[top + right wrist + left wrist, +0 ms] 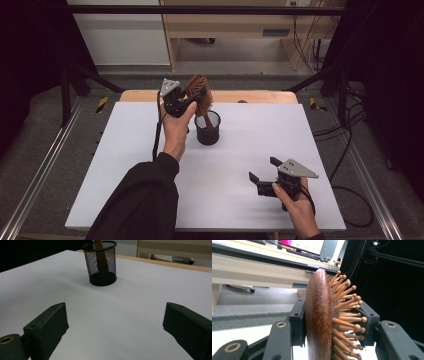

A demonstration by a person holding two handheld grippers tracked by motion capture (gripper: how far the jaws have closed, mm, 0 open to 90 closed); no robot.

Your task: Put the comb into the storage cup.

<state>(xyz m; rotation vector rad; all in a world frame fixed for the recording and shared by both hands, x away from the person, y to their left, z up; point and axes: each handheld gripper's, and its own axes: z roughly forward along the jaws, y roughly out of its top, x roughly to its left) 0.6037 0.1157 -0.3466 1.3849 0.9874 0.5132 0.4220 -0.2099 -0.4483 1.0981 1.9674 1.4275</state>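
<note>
A: Where is the wooden hairbrush (199, 94) at this moment?

B: Its head is up in the air at the far side of the white table (150, 200), clamped by the left gripper (192, 100). In the left gripper view the jaws press on it from both sides, one against the smooth rounded back, the other in among the ball-tipped wooden bristles (347, 307).

A: And the handle?

B: It points down into the black mesh cup (207, 128). From the right gripper view you can see the brown handle (101, 257) through the mesh, inside the cup (whether it touches the bottom, I cannot tell).

A: What about the other hand?

B: The right gripper (264, 175) sits low over the near right part of the table, well apart from the cup. Its jaws are spread wide with nothing between them but bare tabletop.

A: Does the cup stand straight?

B: Yes, upright on the table, just beside the person's left hand (176, 127).
</note>
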